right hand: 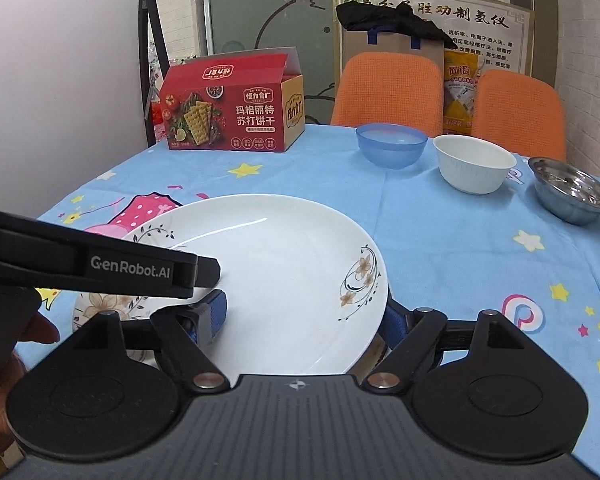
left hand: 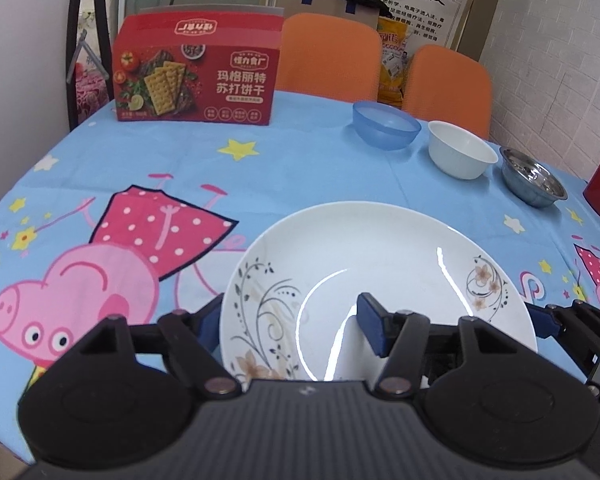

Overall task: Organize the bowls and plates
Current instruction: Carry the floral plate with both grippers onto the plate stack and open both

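Two orange chairs [right hand: 388, 88] stand behind the table [right hand: 460, 248], before a frosted glass door [right hand: 268, 12] and white wall [right hand: 60, 60].

Before you, a desk [right hand: 440, 240] under a blue cartoon cloth [right hand: 480, 280] carries a white plate [right hand: 284, 264], a blue bowl [right hand: 391, 150], a white bowl [right hand: 474, 164], a steel bowl [right hand: 572, 190] and a red cracker box [right hand: 228, 114].

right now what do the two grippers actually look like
Both are matte black plastic: a ribbed centre block, a round housing on each side, hinged link arms with silver pivot pins, and blue pads on the fingers. The left gripper shows white "GenRobot.AI" lettering in the right wrist view. The right gripper looks the same. No cables visible.
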Motion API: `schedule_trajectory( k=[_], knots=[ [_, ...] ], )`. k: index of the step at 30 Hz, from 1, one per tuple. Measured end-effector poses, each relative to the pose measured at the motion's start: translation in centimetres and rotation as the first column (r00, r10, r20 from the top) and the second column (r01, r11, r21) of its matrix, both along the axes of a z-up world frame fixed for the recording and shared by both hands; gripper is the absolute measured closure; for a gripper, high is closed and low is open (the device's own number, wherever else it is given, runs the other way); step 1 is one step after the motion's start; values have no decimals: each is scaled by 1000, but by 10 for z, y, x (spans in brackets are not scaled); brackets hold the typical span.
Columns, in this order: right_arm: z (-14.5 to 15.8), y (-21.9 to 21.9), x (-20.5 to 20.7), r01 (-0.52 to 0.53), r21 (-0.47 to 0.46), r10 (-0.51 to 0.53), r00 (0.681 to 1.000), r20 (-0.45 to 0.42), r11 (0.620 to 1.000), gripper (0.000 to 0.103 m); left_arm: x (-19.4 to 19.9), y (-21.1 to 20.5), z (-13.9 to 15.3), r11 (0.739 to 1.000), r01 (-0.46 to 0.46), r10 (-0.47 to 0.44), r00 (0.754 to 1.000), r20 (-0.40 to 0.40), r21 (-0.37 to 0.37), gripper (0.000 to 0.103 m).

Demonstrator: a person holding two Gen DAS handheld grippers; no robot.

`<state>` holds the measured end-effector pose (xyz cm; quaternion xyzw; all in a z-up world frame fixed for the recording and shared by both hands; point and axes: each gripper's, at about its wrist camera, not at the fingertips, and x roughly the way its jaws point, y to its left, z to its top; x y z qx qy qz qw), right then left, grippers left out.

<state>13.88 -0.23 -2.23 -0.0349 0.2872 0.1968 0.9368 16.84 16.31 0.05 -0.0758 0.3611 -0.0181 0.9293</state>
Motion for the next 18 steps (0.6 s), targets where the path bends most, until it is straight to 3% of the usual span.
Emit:
schedule_trajectory(
  k=[3, 5, 8, 14, 17, 18],
  knots=[
    [0, 1, -1, -7, -20, 7, 1000, 2, 1000, 0, -2, 3, 11, 1000, -24, 24, 999, 48, 8, 33],
    [1, 7, -3, -30, -67, 31, 1000, 6, 997, 0, -1, 4, 20, 1000, -28, 27, 997, 71, 10, 33],
    [3, 5, -3, -38, -65, 38, 999, -15, 997, 0, 1, 3, 31, 999, -32, 31, 995, 96, 11, 32],
    [16, -16, 0, 37, 41, -37, 999, -13, 998, 0, 6, -6, 42, 999, -30, 28, 992, 121, 13, 30],
    [14, -9, 3, -26, -17, 26, 999, -32, 1000, 0, 9, -12, 44, 1000, -28, 27, 992, 119, 9, 30],
    [16, -12, 1, -33, 7, 33, 999, -19, 999, 0, 9, -13, 45, 1000, -27, 26, 992, 122, 9, 30]
  ],
)
